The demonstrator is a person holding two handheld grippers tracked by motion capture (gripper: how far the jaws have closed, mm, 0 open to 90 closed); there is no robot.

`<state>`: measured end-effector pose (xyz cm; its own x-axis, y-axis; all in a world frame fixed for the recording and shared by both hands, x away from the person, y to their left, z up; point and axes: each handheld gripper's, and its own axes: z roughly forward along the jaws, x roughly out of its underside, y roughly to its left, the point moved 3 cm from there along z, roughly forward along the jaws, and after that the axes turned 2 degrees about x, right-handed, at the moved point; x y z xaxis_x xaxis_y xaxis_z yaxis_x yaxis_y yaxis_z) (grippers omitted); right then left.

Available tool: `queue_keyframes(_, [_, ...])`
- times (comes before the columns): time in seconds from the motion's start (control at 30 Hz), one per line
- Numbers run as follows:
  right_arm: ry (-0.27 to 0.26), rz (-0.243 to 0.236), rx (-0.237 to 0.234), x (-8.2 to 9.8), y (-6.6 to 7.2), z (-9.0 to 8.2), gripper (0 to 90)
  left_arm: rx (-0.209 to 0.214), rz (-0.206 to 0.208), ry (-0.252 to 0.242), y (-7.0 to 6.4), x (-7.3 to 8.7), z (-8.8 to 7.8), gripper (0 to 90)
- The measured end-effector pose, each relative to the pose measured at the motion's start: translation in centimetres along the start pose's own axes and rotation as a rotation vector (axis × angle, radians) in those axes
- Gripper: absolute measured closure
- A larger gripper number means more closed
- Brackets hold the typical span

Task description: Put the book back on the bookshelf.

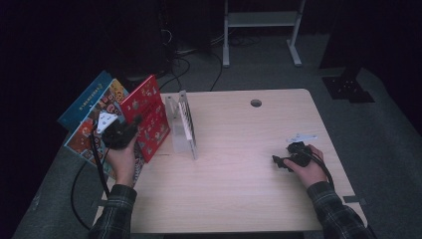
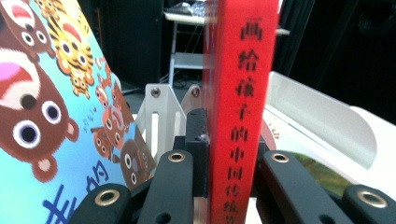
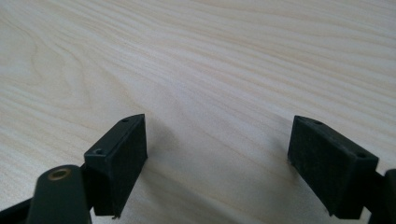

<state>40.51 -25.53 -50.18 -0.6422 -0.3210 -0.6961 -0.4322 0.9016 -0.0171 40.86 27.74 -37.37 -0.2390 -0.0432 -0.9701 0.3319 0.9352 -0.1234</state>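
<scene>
A red book (image 1: 149,117) stands on edge at the table's left, tilted, just left of a white slotted rack (image 1: 181,124). My left gripper (image 1: 130,127) is shut on it from the near side. In the left gripper view the red spine (image 2: 243,116), printed with black characters, sits between the jaws of the left gripper (image 2: 229,149), and the rack (image 2: 156,116) stands behind. A blue picture book (image 1: 92,107) with cartoon animals lies to the left (image 2: 56,116). My right gripper (image 1: 278,162) rests on the table at the right, open and with nothing in it (image 3: 217,158).
The wooden table (image 1: 239,189) has a round hole (image 1: 256,103) near its far edge. A small white bracket (image 1: 301,137) lies just beyond the right hand. The blue book overhangs the table's left edge. A white frame (image 1: 261,30) stands on the floor behind.
</scene>
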Motion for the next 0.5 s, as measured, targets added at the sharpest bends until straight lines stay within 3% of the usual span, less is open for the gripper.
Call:
queue_keyframes(0.27, [0.000, 0.000, 0.000, 0.00, 0.00, 0.00, 18.4, -0.008, -0.008, 0.058, 0.03, 0.81, 0.41, 78.0])
queue_keyframes(0.4, [0.000, 0.000, -0.001, 0.01, 0.00, 0.00, 18.4, -0.005, -0.022, 0.055, 0.03, 0.92, 0.34, 76.4])
queue_keyframes(0.5, [-0.001, 0.001, -0.001, 0.02, 0.00, -0.01, 18.4, -0.005, -0.041, 0.053, 0.12, 0.91, 0.09, 63.5])
